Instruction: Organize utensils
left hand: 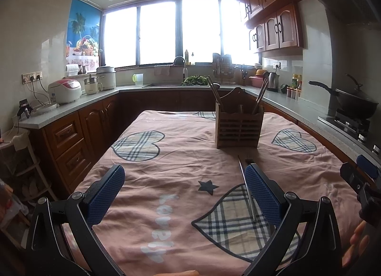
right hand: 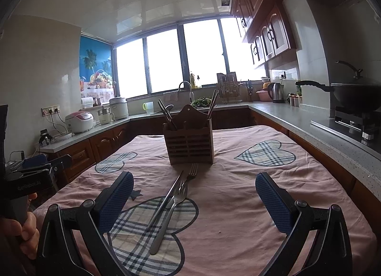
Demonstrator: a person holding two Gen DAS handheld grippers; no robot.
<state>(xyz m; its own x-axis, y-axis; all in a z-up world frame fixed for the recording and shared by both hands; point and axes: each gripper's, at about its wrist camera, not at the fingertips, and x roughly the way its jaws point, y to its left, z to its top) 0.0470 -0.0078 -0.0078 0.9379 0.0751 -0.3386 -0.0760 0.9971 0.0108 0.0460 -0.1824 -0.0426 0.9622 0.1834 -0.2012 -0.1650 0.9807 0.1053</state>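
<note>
A wooden utensil holder (right hand: pixel 189 143) stands upright on the pink cloth-covered table (right hand: pixel 238 204), with chopsticks (right hand: pixel 166 115) and a spoon standing in it. It also shows in the left wrist view (left hand: pixel 238 128). In front of it lie two metal forks (right hand: pixel 173 207) and a thin metal chopstick (right hand: pixel 166 201), crossing on a plaid heart. My right gripper (right hand: pixel 194 181) is open and empty, just above and behind them. My left gripper (left hand: pixel 184 174) is open and empty; the chopstick (left hand: pixel 246 185) lies by its right finger (left hand: pixel 262 195).
Kitchen counters (left hand: pixel 71 106) wrap around the table on the left, back and right. A wok (right hand: pixel 352 96) sits on the stove at right. Rice cookers (left hand: pixel 65 90) stand at left. The right gripper shows at the right edge of the left view (left hand: pixel 364 180).
</note>
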